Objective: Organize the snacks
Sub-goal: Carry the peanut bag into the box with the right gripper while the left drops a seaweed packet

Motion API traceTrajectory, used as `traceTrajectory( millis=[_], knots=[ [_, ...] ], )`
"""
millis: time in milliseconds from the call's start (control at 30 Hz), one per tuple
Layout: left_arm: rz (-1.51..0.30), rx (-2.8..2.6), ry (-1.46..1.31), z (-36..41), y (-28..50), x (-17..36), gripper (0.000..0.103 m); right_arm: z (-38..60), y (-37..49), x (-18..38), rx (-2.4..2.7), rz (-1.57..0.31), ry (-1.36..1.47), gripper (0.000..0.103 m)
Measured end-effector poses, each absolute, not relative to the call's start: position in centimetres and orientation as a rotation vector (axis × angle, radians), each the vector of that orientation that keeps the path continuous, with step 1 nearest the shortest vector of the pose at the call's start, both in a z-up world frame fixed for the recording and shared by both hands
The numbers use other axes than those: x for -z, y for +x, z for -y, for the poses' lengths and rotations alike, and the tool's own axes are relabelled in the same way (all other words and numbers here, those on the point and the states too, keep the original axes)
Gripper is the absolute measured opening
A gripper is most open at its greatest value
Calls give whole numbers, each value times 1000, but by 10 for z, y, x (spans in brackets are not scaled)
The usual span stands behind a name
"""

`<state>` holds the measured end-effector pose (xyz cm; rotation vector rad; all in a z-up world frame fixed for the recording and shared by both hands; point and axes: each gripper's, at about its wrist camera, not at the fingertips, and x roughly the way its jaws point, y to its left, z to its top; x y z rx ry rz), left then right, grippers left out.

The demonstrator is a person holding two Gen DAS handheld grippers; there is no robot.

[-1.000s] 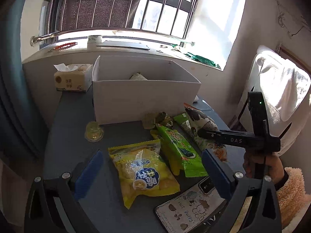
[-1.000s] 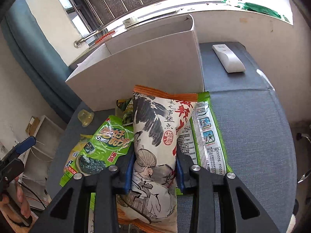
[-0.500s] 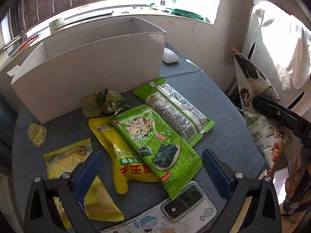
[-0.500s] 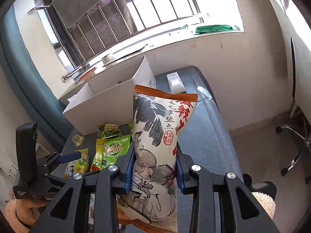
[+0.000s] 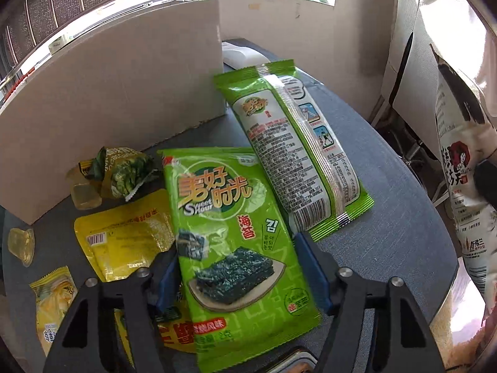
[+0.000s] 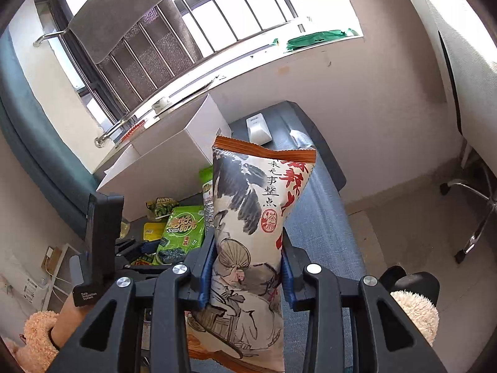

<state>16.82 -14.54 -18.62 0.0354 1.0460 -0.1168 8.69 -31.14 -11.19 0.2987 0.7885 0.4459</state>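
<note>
White remote (image 6: 257, 128) on table, green cloth (image 6: 315, 38) on windowsill, office chair (image 6: 475, 199)
</note>
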Motion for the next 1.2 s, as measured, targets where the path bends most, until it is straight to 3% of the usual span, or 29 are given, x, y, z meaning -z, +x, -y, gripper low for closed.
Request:
traceTrajectory(
  millis=[167,367,400,767,1000,1200],
  knots=[
    [-1002,148,-25,127,159,173,45,309,88,111,-457,-791,296,39],
    [-881,170,-74,98,131,127,38,294,90,110,-494,-798,264,39],
    [-863,169,-91,88,124,119,12,289,91,109,-504,-799,260,39],
    [-701,135,-215,2,116,54,13,213,122,69,-650,-758,151,39],
    [-629,52,-263,-59,174,12,13,150,198,24,-679,-743,130,39],
    [-690,-39,-231,-94,233,16,14,96,275,9,-630,-774,54,39]
  ],
)
